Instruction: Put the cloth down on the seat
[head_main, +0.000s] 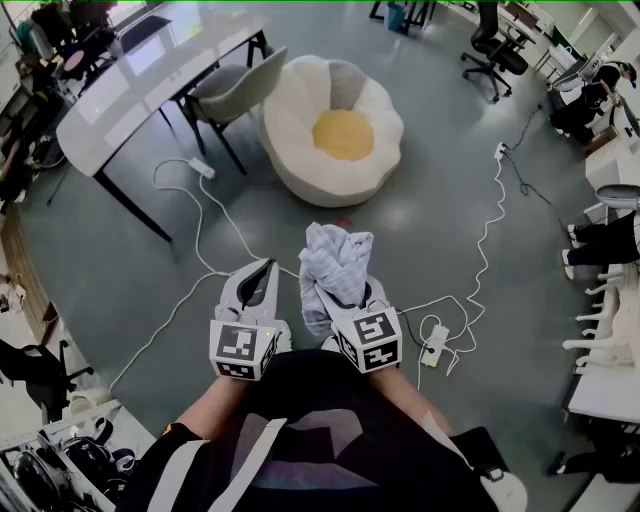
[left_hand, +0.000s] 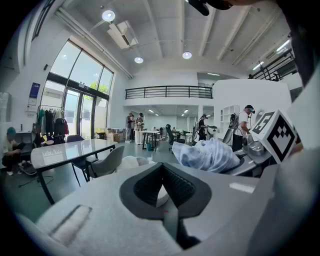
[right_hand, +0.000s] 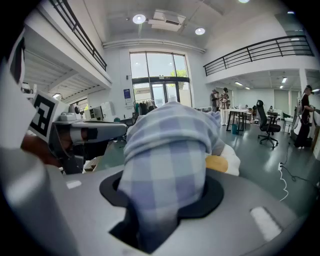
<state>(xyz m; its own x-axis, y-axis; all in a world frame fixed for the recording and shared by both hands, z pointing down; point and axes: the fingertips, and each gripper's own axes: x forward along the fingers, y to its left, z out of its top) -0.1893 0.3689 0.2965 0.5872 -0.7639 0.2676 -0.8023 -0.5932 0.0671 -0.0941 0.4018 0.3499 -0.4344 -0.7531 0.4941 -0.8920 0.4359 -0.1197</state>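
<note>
While the right tongs (head_main: 345, 300) grip the cloth (head_main: 335, 262), left tongs (head_main: 255, 275) closed empty, an early release would miss the seat (head_main: 300, 120) at twelve o'clock.

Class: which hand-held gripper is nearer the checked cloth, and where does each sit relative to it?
Right. The right hand-held gripper grips the cloth; the left hand-held gripper is beside it on the left, not touching.

Cloth (head_main: 335, 258) in R gripper (head_main: 341, 292), seat (head_main: 300, 110) ahead
</note>
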